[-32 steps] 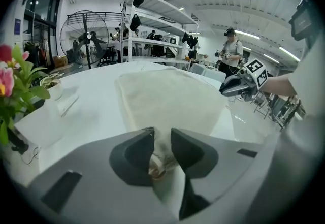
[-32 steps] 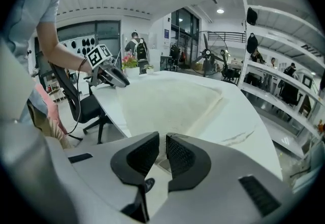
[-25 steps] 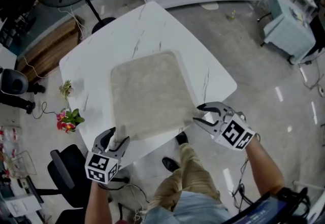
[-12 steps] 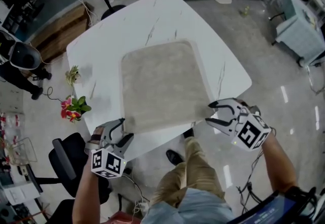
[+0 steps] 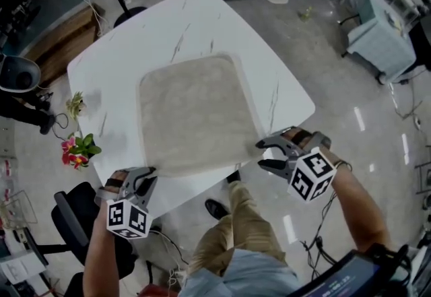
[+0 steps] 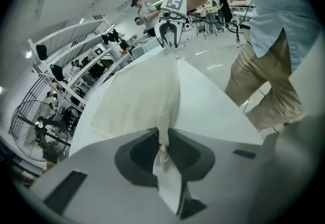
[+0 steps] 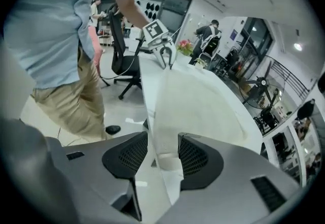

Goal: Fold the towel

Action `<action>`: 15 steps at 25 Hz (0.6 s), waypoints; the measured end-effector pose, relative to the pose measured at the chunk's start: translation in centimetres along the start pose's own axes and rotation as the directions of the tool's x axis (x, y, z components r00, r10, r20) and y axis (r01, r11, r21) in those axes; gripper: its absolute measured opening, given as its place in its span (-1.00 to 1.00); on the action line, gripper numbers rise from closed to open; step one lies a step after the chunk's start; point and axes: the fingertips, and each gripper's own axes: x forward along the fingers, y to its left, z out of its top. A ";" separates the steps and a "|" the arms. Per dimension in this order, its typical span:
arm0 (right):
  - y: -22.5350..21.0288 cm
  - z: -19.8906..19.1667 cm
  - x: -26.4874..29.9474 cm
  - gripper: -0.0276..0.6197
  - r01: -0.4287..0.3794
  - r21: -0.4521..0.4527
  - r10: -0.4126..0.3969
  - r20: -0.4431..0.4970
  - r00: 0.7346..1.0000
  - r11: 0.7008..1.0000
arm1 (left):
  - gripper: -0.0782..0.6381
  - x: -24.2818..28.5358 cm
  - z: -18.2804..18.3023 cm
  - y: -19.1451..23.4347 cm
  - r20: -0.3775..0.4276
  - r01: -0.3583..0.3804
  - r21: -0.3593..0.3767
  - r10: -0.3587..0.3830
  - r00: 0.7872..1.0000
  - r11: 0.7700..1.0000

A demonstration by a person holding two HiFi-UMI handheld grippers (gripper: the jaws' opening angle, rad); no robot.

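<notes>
A square beige terry towel (image 5: pixel 192 114) lay spread flat on a white marble-patterned table (image 5: pixel 135 46), its near edge running close along the table's near edge. The person stood at that edge, with khaki trousers (image 5: pixel 229 235) and a black shoe (image 5: pixel 215 208) showing below it.

The left gripper (image 5: pixel 145 176) sat at the towel's near-left corner. In the left gripper view, its jaws had just been closing and stood clamped together (image 6: pixel 163 139) on that corner, a thin ridge of cloth (image 6: pixel 137 101) pinched between the pads and running away across the tabletop (image 6: pixel 213 111).

The right gripper (image 5: pixel 261 154) sat at the near-right corner. In the right gripper view, its jaws had just been opening and stood wide apart (image 7: pixel 162 149), with the towel's corner (image 7: pixel 198 101) lying between them and neither pad pressing on it.

Each gripper view showed the other gripper at the far end of the same towel edge: the right one (image 6: pixel 170 35) with its marker cube above, and the left one (image 7: pixel 165 58) pointing down at the cloth.

A cluster of pink and red flowers with green leaves (image 5: pixel 77 151) lay just beside the table's left edge. A black office chair (image 5: pixel 74 215) stood on the glossy floor near the left hand, and a blue-grey cart (image 5: pixel 380 33) stood well apart from the table.
</notes>
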 end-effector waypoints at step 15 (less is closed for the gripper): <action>0.1 -1.1 -0.3 -0.79 0.077 0.044 -0.077 0.004 0.997 0.996 | -0.67 -0.2 0.5 0.1 0.047 0.020 -0.097 -0.016 0.999 0.995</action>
